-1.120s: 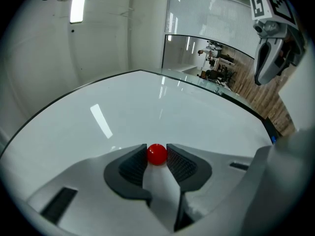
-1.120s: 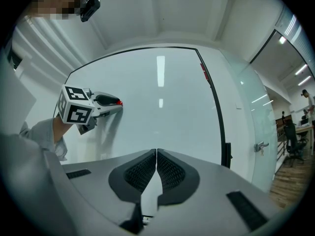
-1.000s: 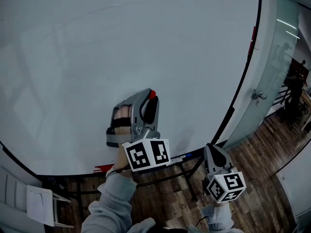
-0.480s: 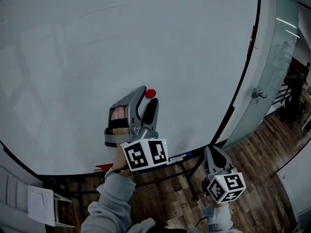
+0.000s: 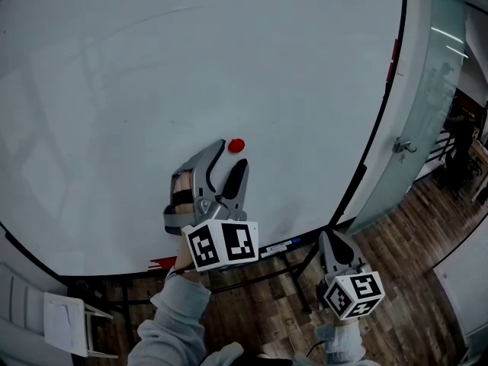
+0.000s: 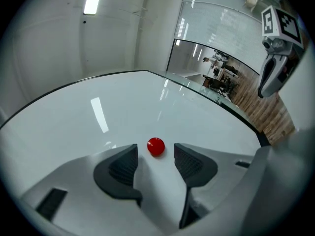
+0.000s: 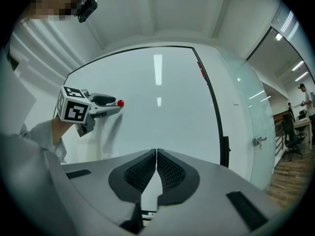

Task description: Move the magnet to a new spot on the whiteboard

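Since a second ago, the left gripper (image 5: 232, 155) has slid back down the board. The small round red magnet (image 6: 156, 147), then half covered by the jaw tips, now shows whole. Its jaws are opening and stand wide apart. In the left gripper view the magnet sits just ahead of the two dark ribbed pads (image 6: 123, 167), centred on the gap, with neither pad touching it. It sticks to the large white whiteboard with a thin black frame (image 5: 229, 52), just below the middle of the head view.

I see the left gripper angled up and to the right towards the magnet. Its black-and-white marker cube (image 5: 221, 244) trails below it. The left hand (image 5: 181, 186) is wrapped through the grey handle under a black strap. Its pale grey sleeve (image 5: 179, 311) comes up from the bottom centre of the head view.

The right gripper (image 7: 156, 154) has its jaws pressed together with nothing between them. In the head view it hangs low at the lower right, below the board's bottom edge and over the brown wooden plank floor (image 5: 412, 235), with its nose tilted up at the board. A frosted glass door with a metal handle (image 5: 402, 147) stands just right of the board's frame.
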Motion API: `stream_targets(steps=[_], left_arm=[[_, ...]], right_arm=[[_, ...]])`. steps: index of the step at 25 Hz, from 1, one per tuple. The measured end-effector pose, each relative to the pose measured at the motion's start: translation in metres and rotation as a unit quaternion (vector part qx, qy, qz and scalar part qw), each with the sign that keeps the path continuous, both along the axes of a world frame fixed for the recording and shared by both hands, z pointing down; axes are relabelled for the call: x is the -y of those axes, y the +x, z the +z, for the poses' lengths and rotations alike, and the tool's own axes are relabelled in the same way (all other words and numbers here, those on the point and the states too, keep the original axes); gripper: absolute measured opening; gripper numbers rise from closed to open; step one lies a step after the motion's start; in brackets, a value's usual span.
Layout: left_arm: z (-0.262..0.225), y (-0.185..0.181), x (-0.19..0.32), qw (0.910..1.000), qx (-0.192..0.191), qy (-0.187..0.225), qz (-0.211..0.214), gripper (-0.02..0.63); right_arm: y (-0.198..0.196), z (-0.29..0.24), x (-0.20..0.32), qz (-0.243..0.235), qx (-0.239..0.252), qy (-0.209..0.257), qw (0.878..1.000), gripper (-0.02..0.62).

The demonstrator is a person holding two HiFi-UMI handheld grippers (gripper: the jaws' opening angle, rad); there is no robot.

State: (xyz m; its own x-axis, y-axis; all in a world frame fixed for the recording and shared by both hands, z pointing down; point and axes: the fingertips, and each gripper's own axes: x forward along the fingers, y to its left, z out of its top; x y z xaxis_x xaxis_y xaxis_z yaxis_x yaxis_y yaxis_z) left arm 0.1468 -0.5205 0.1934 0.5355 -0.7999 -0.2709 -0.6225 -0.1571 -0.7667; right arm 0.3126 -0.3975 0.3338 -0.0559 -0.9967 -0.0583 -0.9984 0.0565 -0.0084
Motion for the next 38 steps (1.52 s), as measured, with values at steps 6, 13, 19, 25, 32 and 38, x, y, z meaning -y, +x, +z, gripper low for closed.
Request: stream_targets(steps=[6,13,19,25,32,38], left_arm=[[0.011,-0.007,-0.009,0.9993,-0.017,-0.028,0.018,0.229],[0.029,-0.027,-0.021,0.9956,-0.041,-0.077,0.034,0.23],[0.054,-0.052,-0.031,0.9922,-0.05,-0.112,0.021,0.23],[0.085,-0.086,-0.036,0.9846,-0.072,-0.159,0.002,0.229],[0.127,-0.13,-0.043,0.9718,-0.099,-0.211,-0.032,0.229],[0.158,-0.17,-0.048,0.9554,-0.141,-0.252,-0.06,0.229]], right_arm=[[-0.005,0.002,-0.005,-0.008,0.014,0.001,1.0,0.028],[-0.013,0.006,-0.009,-0.017,0.02,-0.002,1.0,0.028],[-0.024,0.012,-0.012,-0.029,0.024,-0.008,0.999,0.028],[-0.042,0.02,-0.008,-0.041,0.022,-0.019,0.999,0.028],[-0.063,0.035,-0.001,-0.065,0.027,-0.035,0.997,0.028],[-0.076,0.046,0.008,-0.081,0.03,-0.048,0.995,0.028]])
